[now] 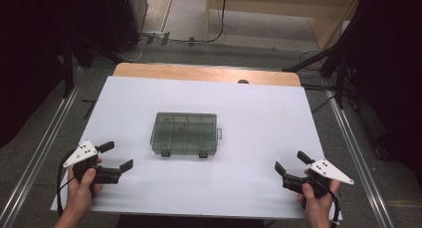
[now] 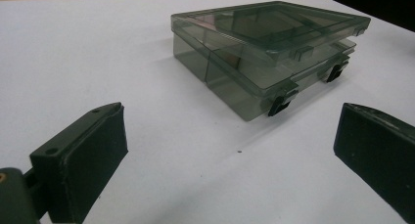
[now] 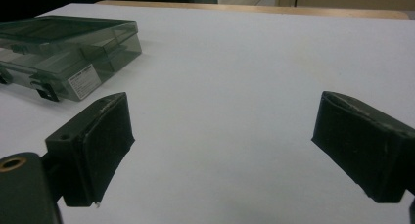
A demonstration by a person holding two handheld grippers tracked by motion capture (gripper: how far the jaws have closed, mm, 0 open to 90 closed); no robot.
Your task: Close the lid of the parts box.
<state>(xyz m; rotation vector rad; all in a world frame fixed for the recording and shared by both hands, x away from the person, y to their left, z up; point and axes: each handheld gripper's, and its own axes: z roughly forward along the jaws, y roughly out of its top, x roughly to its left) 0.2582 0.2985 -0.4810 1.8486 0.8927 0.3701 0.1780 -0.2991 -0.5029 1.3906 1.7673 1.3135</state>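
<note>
your left gripper (image 1: 116,156) sat near the front left corner of the white table (image 1: 259,118), jaws spread wide and holding nothing; your right gripper (image 1: 290,163) sat near the front right corner, equally spread and empty. both were well apart from the smoky clear plastic organiser box (image 1: 184,133), which lay flat at the middle of the table with its lid down and two dark latches (image 2: 279,105) on the side facing you.

by the look of it, the box was light, stiff and smooth-walled, so it would likely slide on the sheet if you pushed it from one side only. the thin plastic could flex or crack under a hard squeeze. the short ends looked like the safest places to take hold, one gripper steadying while the other worked a latch; the small tab on its right end (image 1: 219,134) was another possible hold.

inside, dividers split the box into small compartments. one compartment near the middle held something small and reddish (image 1: 182,124), too blurred to name. the rest looked empty, though the tinted lid hid much. a white label (image 3: 84,83) sat on the end wall you saw in the right gripper view.
</note>
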